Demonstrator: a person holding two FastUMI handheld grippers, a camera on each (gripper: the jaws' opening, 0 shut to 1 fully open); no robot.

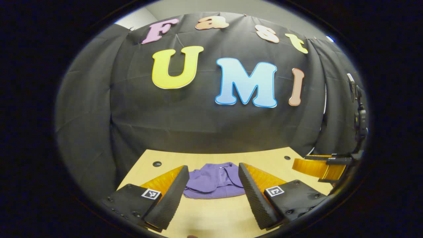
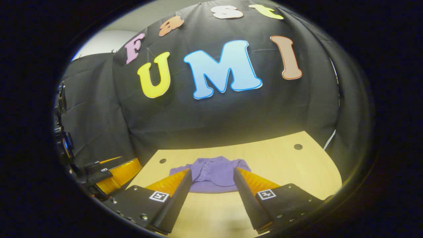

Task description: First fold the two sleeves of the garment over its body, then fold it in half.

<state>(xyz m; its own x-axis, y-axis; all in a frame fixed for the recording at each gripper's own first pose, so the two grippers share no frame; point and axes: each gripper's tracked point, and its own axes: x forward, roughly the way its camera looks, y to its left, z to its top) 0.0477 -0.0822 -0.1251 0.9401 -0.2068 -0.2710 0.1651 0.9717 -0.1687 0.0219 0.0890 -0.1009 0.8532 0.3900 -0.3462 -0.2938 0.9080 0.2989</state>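
Observation:
A purple garment lies in a compact bundle on the wooden table, toward its far side; the collar shows on top. The right gripper view shows the same purple garment beyond the fingers. My left gripper is held above the table on the near side of the garment, open, nothing between its fingers. My right gripper is also open and apart from the cloth. The right gripper appears at the right edge of the left gripper view, and the left gripper at the left edge of the right gripper view.
The table ends against the black cloth wall. Small round holes sit near its far corners. A dark stand with gear rises at the right of the left gripper view.

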